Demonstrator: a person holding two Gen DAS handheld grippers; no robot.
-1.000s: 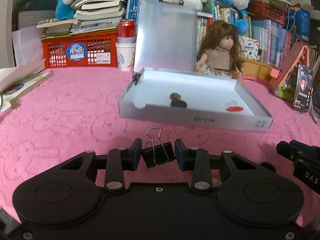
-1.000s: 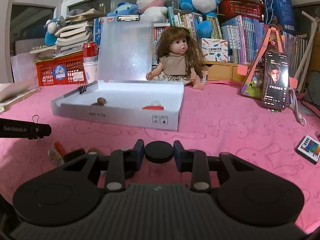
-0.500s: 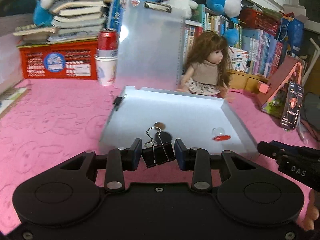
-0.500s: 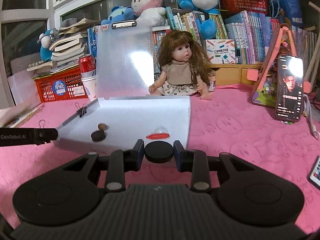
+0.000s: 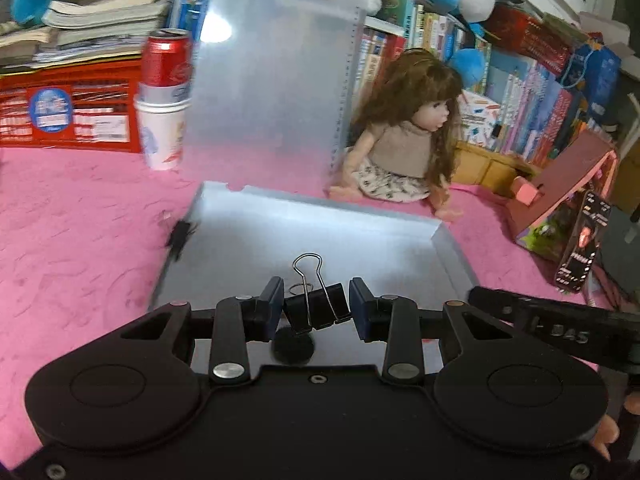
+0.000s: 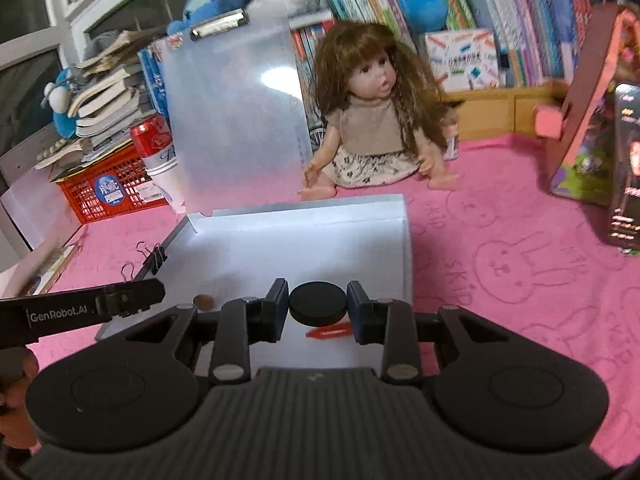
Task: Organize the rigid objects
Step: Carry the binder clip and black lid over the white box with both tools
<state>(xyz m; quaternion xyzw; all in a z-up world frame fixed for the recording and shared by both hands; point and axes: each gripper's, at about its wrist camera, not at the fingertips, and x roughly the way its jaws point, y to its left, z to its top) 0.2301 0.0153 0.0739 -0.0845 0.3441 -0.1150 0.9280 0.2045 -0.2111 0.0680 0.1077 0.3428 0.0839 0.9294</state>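
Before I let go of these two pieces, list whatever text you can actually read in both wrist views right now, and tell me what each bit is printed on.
"GenRobot.AI": on the side of the left gripper body, seen in the right wrist view.
"DAS": partly legible on the right gripper body, left wrist view; anything before it is unclear.
"SKIP": embossed in the pink cloth.
Red can, paper cup, red crate stickers, book spines, phone screen: blurred, unreadable.
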